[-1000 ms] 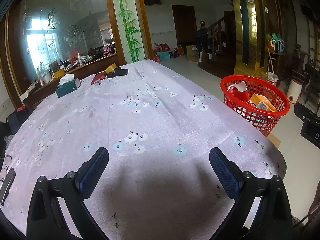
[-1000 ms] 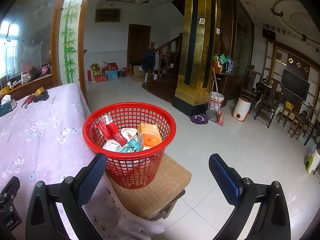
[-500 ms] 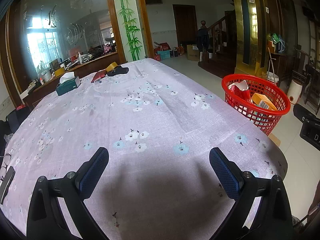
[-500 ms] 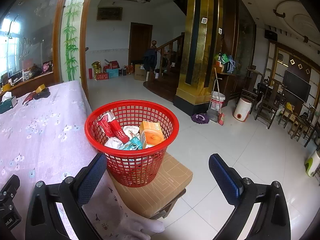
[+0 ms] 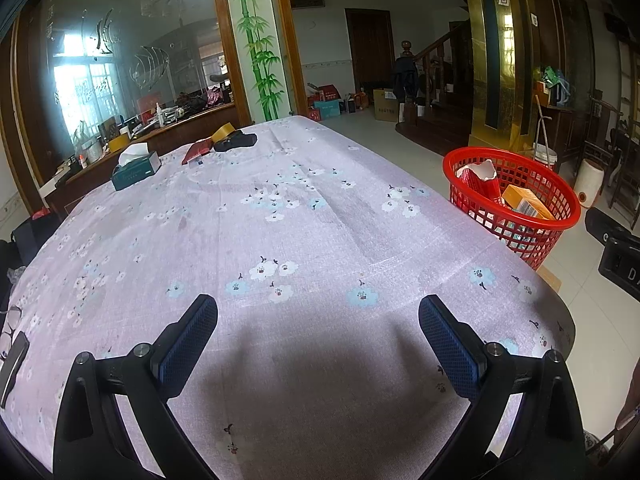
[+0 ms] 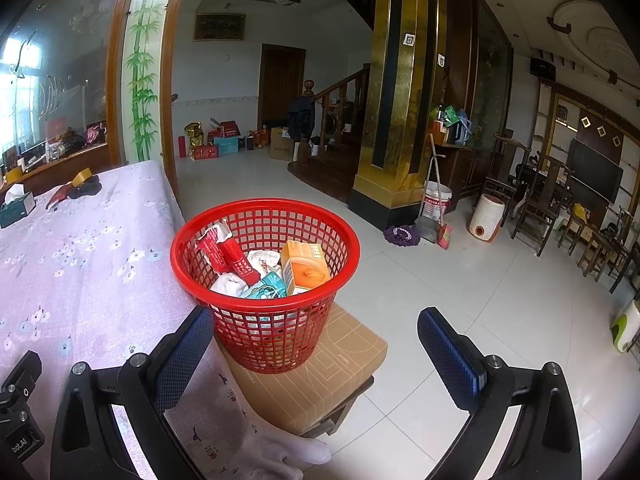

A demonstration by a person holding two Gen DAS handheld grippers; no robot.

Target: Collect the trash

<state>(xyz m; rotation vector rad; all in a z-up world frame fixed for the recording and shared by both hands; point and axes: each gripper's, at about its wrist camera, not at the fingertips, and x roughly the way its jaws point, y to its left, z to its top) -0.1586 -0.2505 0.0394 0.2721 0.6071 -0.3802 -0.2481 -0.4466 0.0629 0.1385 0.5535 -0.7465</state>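
A red mesh basket (image 6: 276, 328) stands on a cardboard box (image 6: 320, 376) beside the table's right edge. It holds an orange carton (image 6: 304, 268), red wrappers (image 6: 228, 256) and white crumpled paper (image 6: 230, 284). The same basket (image 5: 520, 236) shows at the right of the left wrist view. My right gripper (image 6: 316, 332) hangs open just in front of the basket, nothing between its fingers. My left gripper (image 5: 318, 328) is open above the flowered tablecloth (image 5: 260, 240), also holding nothing.
At the table's far end lie a green tissue box (image 5: 136, 170), a red packet (image 5: 198, 150), a tape roll (image 5: 224, 132) and a dark object (image 5: 236, 142). Glasses and a phone (image 5: 12, 356) sit at the left edge. A broom and bucket (image 6: 436, 204) stand by the gold pillar.
The right gripper has drifted slightly, so the basket sits a little more central and higher in its view. The left gripper has hardly moved.
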